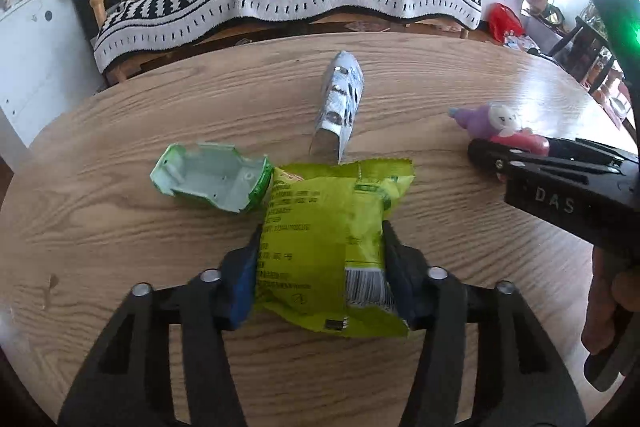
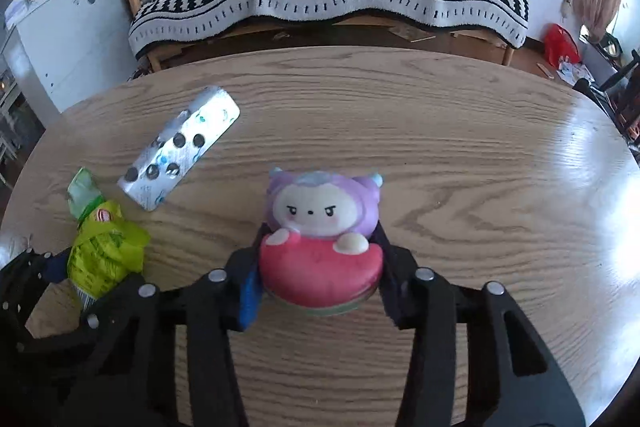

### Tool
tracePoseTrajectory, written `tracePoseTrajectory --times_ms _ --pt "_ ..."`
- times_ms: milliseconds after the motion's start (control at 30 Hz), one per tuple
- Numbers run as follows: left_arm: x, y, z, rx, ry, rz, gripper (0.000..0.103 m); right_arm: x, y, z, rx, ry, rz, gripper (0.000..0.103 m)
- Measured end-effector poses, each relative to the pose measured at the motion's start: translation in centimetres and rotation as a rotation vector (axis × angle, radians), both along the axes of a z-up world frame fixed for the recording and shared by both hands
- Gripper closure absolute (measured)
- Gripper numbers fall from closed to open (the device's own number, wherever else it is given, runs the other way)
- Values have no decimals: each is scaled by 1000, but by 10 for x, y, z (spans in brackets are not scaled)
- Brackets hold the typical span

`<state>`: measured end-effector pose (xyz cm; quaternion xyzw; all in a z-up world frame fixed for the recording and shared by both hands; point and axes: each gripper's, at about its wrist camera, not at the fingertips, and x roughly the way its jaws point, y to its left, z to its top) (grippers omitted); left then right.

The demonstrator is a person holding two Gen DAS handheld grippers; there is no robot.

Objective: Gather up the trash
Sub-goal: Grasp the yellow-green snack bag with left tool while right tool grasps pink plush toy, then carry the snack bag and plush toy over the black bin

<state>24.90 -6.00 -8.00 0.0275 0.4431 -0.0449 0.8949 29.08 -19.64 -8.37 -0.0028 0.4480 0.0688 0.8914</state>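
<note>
While the left gripper (image 1: 320, 259) pinches the snack wrapper (image 1: 332, 227), the right gripper (image 2: 320, 267), clamped on the plush toy (image 2: 320, 247) between its fingers, risks binning a non-trash item.

blister pack (image 1: 339, 103) behind wrapper (image 1: 332, 239), carton (image 1: 212, 179) left

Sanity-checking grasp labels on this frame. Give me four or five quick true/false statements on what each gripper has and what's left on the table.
1. The left gripper is closed on the green snack bag. True.
2. The right gripper is empty. False: its fingers sit against both sides of the plush toy.
3. The blister pack lies loose on the table. True.
4. The torn green carton is held by the right gripper. False: it lies on the table beside the snack bag.
5. The plush toy is blue. False: purple, white and red.
</note>
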Motion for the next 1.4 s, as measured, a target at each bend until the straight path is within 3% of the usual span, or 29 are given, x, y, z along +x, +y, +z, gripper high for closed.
tracePoseTrajectory --times_ms 200,567,800,1067,1400 --pt "-22 1 14 -3 11 8 54 -40 -11 26 -12 -14 -18 58" --pt "-104 -16 54 -35 3 -47 54 -180 -61 51 -18 -14 -90 57" --pt "-148 -36 59 -29 -8 -99 54 -246 -94 69 13 -60 -131 56" --pt "-155 -79 66 -68 -19 -148 54 -271 -132 75 16 -79 -178 55" --pt "-162 -165 68 -116 -32 -279 54 -292 -220 75 28 -79 -329 55"
